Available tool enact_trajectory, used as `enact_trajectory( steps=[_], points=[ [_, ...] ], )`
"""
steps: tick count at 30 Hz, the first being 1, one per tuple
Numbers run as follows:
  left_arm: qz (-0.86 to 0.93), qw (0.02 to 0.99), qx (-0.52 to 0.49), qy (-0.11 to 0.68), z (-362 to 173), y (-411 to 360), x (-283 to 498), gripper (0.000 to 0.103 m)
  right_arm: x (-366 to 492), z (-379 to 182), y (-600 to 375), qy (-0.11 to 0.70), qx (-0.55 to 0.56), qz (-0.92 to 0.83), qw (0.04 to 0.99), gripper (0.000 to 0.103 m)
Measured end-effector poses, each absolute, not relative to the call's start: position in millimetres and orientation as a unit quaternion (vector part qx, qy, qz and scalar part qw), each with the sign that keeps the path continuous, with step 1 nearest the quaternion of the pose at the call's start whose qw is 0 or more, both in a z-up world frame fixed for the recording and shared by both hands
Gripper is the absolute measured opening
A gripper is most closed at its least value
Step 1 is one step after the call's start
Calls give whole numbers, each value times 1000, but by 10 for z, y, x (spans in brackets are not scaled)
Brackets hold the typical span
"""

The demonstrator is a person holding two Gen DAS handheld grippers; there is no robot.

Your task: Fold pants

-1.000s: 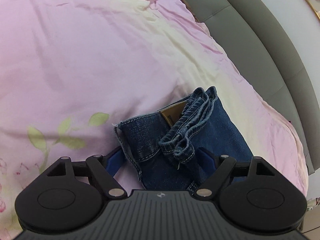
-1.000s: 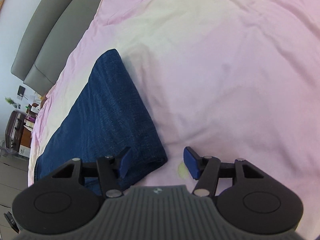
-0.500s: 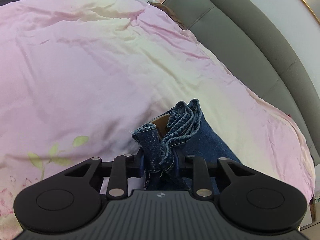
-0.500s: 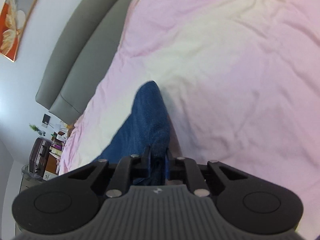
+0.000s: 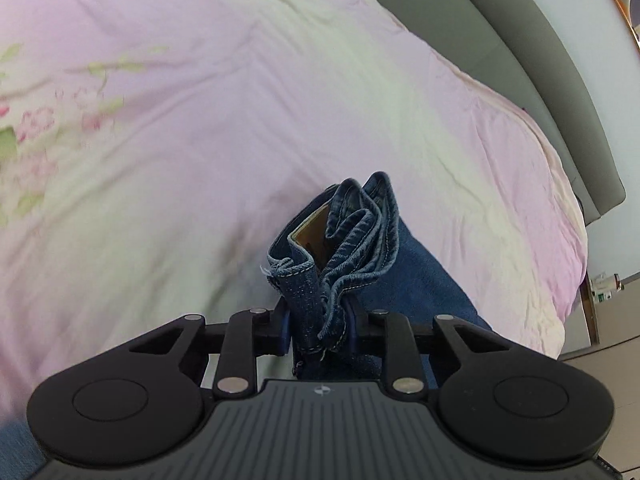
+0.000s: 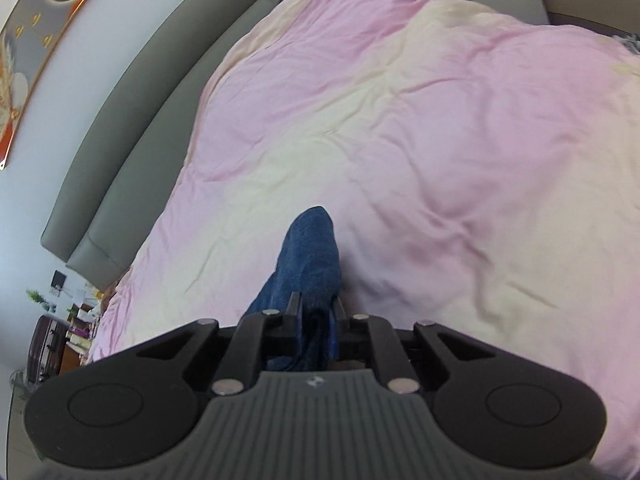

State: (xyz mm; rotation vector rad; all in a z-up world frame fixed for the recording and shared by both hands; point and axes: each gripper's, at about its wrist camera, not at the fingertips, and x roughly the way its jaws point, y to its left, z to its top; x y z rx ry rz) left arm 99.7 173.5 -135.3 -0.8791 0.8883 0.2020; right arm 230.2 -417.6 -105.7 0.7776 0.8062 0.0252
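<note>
Blue denim pants gripped at both ends over a pink bed.

The pants [image 5: 340,248] are clamped by the left gripper [image 5: 318,326] at the bunched waistband, where stitched hems and a tan patch are seen standing up between the jaws, and the denim is pressed by both blue pads. From there the cloth is seen trailing down to the right, towards the bed's edge nearest the grey headboard [image 5: 532,64]. The other end of the pants [image 6: 310,252] is pinched in the right gripper [image 6: 316,324], whose jaws are drawn almost together on a folded fold of denim. The pants are lifted above the pink and cream bedcover [image 6: 440,128], on which a leaf and flower print [image 5: 36,120] is seen at the left, well apart from the pants.
</note>
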Motion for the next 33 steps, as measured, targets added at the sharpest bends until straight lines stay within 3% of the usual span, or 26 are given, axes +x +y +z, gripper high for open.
enact_trajectory(
  steps=[6,9,13,15,22,26,33],
  points=[
    [124,801,-360,462,-1545,1585,1171,31,1866,-1717,-4571,431,403,-52,806,7],
    [138,791,-341,489,-1573,1608,1253,43,1879,-1924,-4577,457,396,-62,794,8],
    [146,818,-245,500,-1278,1531,1225,58,1977,-1906,-4469,490,312,-62,812,24],
    [171,834,-172,496,-1062,1460,1127,54,1957,-1797,-4458,499,256,-60,826,33],
    [47,888,-116,442,-602,1029,1225,53,1824,-1464,-4432,479,130,7,868,36],
    [-71,901,-9,427,-590,435,1509,53,2044,-1399,-4460,496,135,95,853,56],
    [-184,875,104,435,-834,-497,2062,53,2523,-1435,-4560,542,104,139,822,58]
  ],
)
